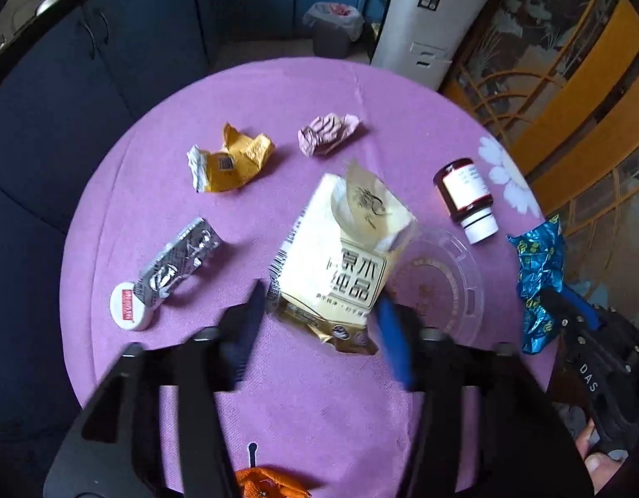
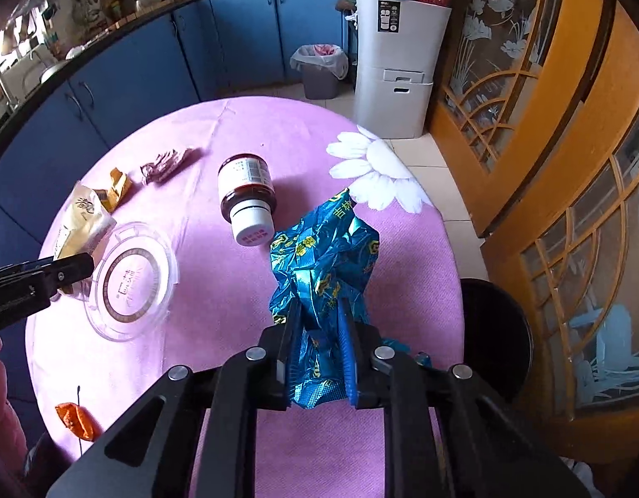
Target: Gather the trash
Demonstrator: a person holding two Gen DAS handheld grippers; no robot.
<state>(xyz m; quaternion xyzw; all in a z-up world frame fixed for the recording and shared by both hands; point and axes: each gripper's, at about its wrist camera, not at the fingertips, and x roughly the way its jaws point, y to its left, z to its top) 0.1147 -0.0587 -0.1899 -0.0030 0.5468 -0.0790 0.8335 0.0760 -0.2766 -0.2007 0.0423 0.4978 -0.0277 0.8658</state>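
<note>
Right gripper jaws pinch the blue foil wrapper: light, crinkly, slippery. Left gripper jaws spread around the soft tissue pack; grip mid-body.

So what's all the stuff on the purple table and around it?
Tissue pack: one, cream, table middle, between the left claw's fingers.
Blue wrapper: one, shiny, pinched in the right claw.
Clear lid: one, beside the tissue pack.
Bottle: one, dark red, white cap, lying down.
Yellow wrapper: one, crumpled, far side.
Pink paper: one, crumpled, far side.
Pill strip: one, silver, leaning on a white jar.
Orange scrap: one, near edge.
Bin: one, grey, on the floor.
Left claw: black.
Right claw: black.
</note>
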